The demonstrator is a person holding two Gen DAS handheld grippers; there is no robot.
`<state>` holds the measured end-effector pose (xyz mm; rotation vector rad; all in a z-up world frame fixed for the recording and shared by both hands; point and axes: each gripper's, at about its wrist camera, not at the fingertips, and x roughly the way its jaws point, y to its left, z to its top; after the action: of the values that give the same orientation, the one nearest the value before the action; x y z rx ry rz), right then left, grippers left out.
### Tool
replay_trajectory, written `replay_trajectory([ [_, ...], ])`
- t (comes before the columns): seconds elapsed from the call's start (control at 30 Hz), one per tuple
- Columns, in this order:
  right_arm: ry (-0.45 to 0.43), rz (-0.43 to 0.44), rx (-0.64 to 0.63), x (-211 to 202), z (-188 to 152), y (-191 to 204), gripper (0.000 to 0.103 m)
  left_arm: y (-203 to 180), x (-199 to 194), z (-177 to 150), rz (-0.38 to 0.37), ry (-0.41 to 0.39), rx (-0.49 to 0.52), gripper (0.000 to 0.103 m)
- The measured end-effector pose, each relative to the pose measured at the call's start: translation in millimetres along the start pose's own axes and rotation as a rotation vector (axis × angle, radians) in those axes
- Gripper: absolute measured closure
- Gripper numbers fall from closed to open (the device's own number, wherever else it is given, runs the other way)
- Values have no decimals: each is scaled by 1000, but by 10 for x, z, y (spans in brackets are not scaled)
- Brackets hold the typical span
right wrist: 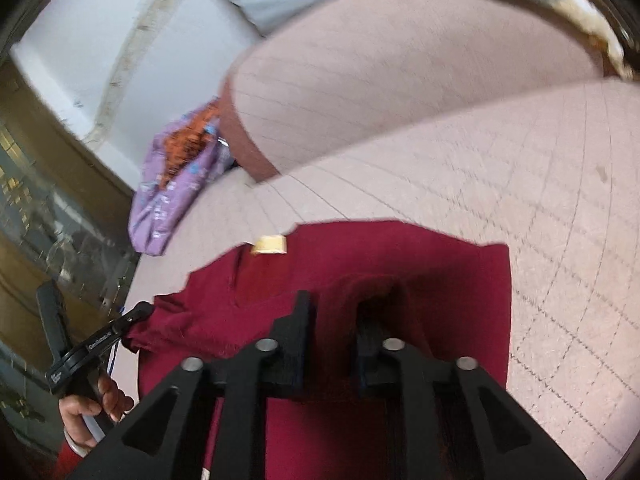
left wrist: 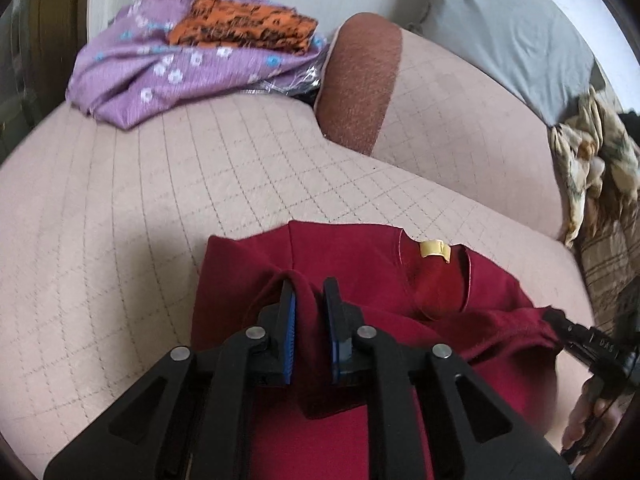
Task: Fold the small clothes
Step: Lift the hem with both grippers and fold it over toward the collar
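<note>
A dark red garment [left wrist: 360,264] with a yellow neck label [left wrist: 434,249] lies on the pink quilted sofa seat [left wrist: 160,208]. My left gripper [left wrist: 310,292] is shut on a bunched fold of its left edge. My right gripper [right wrist: 336,312] is shut on a raised fold of the same garment [right wrist: 400,252] near its right side; cloth drapes over the right finger. The left gripper shows in the right wrist view [right wrist: 140,312] pinching the garment's corner, and the right gripper shows in the left wrist view [left wrist: 560,320] at the other corner.
A purple dotted cloth [left wrist: 160,68] with an orange and black patterned piece [left wrist: 244,28] on top lies at the sofa's back left. A brown armrest cover [left wrist: 360,80] and a grey cushion [left wrist: 512,32] sit behind. A floral fabric [left wrist: 592,152] hangs at the right.
</note>
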<state>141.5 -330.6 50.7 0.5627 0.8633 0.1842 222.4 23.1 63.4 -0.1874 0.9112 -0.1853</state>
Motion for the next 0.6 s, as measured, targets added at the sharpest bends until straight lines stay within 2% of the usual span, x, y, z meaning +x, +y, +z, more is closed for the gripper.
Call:
replay_trajectory([
  [0.03,12,5,17,-1,5,-33,77,-1,-20,2,-10,7,4,85],
  [0.07,1,18,27,-62,5,-58,70,-7,-65,-6,-21,12,22,81],
  [0.1,-22,22,28,-143,3,-66,63,-20,-105,-8,-16,6,35,61],
  [0.13,-62,6,25,-294,-13,-72,43,-26,-171,-18,4,-17,46,34],
  [0.17,-94,-9,23,-396,-19,-73,37,-18,-267,-33,18,-59,49,30],
  [0.23,-155,-7,4,-613,-60,-61,37,16,-441,-48,-9,-134,43,28],
  [0.3,-167,24,-61,-765,-165,27,37,24,-502,-55,-18,-147,38,27],
  [0.37,-148,18,-135,-761,-259,150,40,-26,-450,-58,-29,-123,47,27],
  [0.43,-104,8,-208,-625,-321,283,42,-123,-319,-65,-6,-88,74,27],
  [0.53,-94,-37,-245,-375,-274,375,44,-233,-72,-46,32,-45,101,27],
  [0.6,-90,-53,-231,-226,-191,380,44,-247,140,-34,82,-9,111,27],
])
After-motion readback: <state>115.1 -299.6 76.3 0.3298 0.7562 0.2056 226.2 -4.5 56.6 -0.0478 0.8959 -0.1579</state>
